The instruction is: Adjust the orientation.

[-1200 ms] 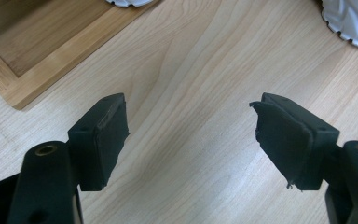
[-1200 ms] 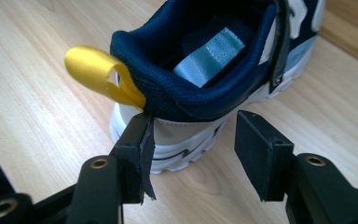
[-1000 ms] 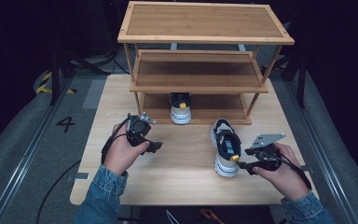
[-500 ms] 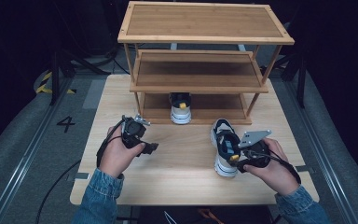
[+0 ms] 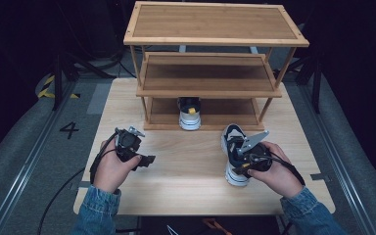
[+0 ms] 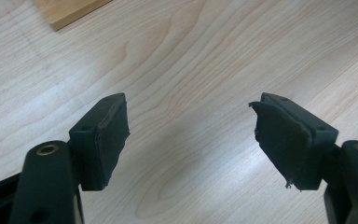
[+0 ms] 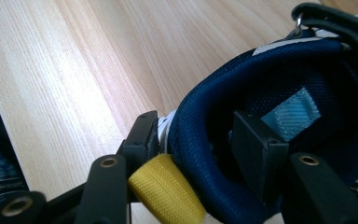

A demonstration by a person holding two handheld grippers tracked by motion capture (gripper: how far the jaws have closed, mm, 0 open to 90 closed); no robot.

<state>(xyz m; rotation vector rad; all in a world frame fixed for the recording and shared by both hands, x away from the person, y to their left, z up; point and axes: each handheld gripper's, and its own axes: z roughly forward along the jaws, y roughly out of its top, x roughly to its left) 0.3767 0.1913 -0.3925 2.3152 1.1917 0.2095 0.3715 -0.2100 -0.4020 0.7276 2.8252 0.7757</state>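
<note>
While a second sneaker (image 5: 189, 113) sits under the rack (image 5: 210, 68), right claw (image 7: 200, 144), jaws just closing, straddles the sneaker (image 5: 235, 152) heel collar on the bench (image 5: 186, 181); left claw (image 6: 191, 140) released.

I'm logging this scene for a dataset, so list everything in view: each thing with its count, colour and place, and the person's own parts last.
Shoe on table: one, navy and white with a yellow heel loop, on the table's right part in front of the rack; its padded collar sits between the right gripper's jaws.
Shoe in rack: one, white, dark and yellow, on the rack's bottom shelf.
Shoe rack: one, light brown wood, three shelves, at the table's far side.
Table: one, pale wood.
Floor marking: one dark "4", left of the table.
Left gripper: black, jaws open over bare table.
Right gripper: black, jaws just closing, one inside the shoe's heel collar, one outside.
Hands and sleeves: two, blue denim cuffs, near edge.
</note>
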